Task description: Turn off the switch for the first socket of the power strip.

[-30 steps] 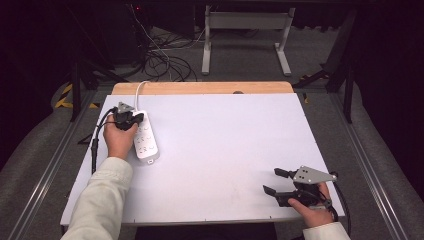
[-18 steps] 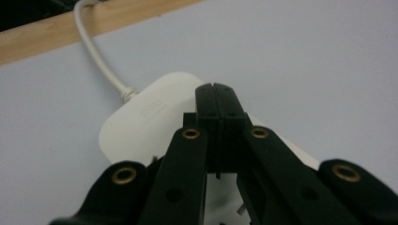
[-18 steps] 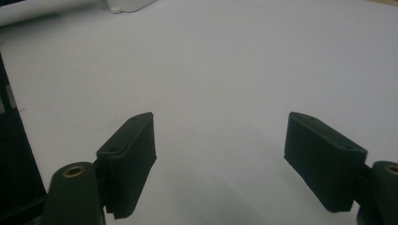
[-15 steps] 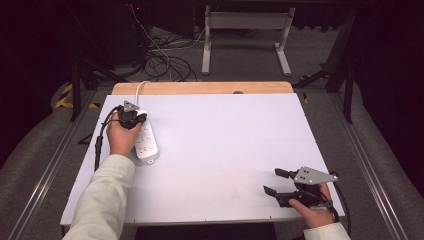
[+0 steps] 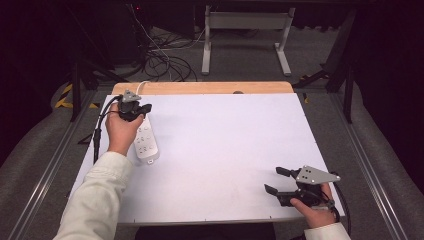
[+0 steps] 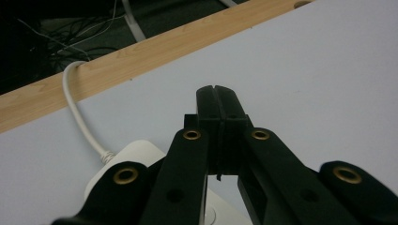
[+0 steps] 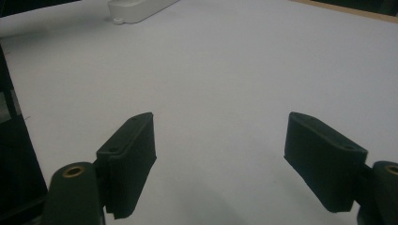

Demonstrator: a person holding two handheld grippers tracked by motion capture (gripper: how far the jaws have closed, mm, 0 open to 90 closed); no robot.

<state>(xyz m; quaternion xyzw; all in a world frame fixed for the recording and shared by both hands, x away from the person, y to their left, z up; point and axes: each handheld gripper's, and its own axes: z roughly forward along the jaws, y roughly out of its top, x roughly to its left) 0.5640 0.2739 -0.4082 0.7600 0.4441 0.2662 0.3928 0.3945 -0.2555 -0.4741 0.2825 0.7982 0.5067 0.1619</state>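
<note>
Up near the counter's (image 5: 225, 150) far left edge, our left tongs (image 5: 134, 107) are pressed closed above the white power strip (image 5: 145, 142). Our right tongs (image 5: 278, 182) gape wide, with bare space ahead.

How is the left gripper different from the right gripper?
The left gripper has its jaws pressed shut; the right gripper has its jaws wide apart. The left one is at the power strip near the far edge; the right one is over bare table near the front. Both have black jaws.
</note>
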